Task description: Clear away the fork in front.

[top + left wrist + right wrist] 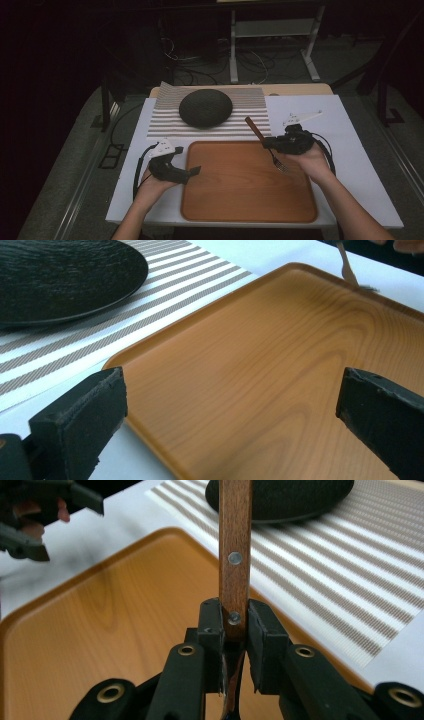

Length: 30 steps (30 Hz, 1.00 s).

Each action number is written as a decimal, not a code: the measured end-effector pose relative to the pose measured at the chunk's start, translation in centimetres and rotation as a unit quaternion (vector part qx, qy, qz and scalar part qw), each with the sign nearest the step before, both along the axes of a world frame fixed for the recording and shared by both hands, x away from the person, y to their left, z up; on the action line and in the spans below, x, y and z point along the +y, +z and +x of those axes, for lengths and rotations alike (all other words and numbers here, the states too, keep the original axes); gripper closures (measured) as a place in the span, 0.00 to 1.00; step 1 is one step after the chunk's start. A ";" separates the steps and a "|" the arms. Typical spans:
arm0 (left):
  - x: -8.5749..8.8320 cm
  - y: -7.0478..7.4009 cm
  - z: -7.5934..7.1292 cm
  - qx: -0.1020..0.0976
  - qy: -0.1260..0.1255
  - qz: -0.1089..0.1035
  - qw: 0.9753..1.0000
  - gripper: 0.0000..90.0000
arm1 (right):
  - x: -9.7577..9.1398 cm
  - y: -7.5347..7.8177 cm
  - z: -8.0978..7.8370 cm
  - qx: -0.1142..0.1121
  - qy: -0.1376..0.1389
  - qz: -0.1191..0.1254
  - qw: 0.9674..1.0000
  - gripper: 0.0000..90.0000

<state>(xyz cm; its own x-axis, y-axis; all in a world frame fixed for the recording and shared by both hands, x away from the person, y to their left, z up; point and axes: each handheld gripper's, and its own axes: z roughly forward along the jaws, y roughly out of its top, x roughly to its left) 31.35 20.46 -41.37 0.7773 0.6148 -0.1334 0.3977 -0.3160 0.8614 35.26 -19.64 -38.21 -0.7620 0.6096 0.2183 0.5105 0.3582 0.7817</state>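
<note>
Presently, one table-setting scene, itemised.

Item 1 — fork (270, 150): wooden handle with metal rivets, metal tines. Pinched at the handle by the right hand-held gripper (268, 143), whose jaws are pressed tight on the wood. The fork hangs tilted, handle pointing to 11 o'clock, tines down toward 5 o'clock, over the tray's far right corner; whether the tines touch the wood I cannot tell.

Item 2 — tray (240, 200): wooden, rounded corners, bare, lying at the near centre of the worktop (360, 170).

Item 3 — plate (205, 107): dark, round, textured, resting on a striped placemat (165, 125) at 12 o'clock of the tray.

Item 4 — left hand-held gripper (194, 171): jaws spread, nothing between them, poised at the tray's 9 o'clock edge and pointing toward 3 o'clock across it.

Step in hand, as judged: carrying the fork, likely to lay it on the tray or beside the plate.

Next move, as judged: bring the fork level and low over its resting spot, then loosen the jaws only once it lies flat, so that it does not drop or swing. The left hand-held gripper may steady the tray.
</note>
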 end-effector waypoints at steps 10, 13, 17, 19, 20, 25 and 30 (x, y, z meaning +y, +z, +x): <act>-2.4 0.9 1.4 0.000 -0.021 -0.011 1.000 0.00 | -0.2 -0.7 -1.8 0.000 0.006 0.011 1.000 0.85; -3.3 1.3 1.9 -0.001 -0.028 -0.017 0.999 0.00 | -0.2 -0.7 -1.9 -0.003 0.010 0.016 1.000 0.85; -4.8 1.8 2.6 -0.006 -0.040 -0.020 0.999 0.00 | 0.1 -0.8 -2.0 -0.008 0.017 0.023 1.000 0.85; -5.6 2.0 3.0 -0.007 -0.047 -0.024 0.999 0.00 | 0.1 -0.8 -2.0 -0.008 0.018 0.023 1.000 0.85; -6.0 2.2 3.1 -0.008 -0.050 -0.025 0.998 0.01 | 0.1 -0.8 -2.0 -0.008 0.019 0.024 1.000 0.85; -8.3 2.7 3.8 -0.010 -0.070 -0.033 0.997 0.05 | 0.5 -0.8 -2.0 -0.012 0.022 0.028 0.999 0.85; -9.7 3.3 3.9 -0.013 -0.078 -0.048 0.996 0.08 | 0.9 -0.9 -2.1 -0.015 0.026 0.028 0.999 0.85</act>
<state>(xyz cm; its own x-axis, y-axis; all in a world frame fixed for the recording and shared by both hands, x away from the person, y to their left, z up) 35.21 10.81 -38.10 0.8658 0.4724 -0.1649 0.3285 -0.2880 0.8995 33.14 -18.73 -39.15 -0.7994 0.5559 0.2279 0.4687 0.3398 0.8154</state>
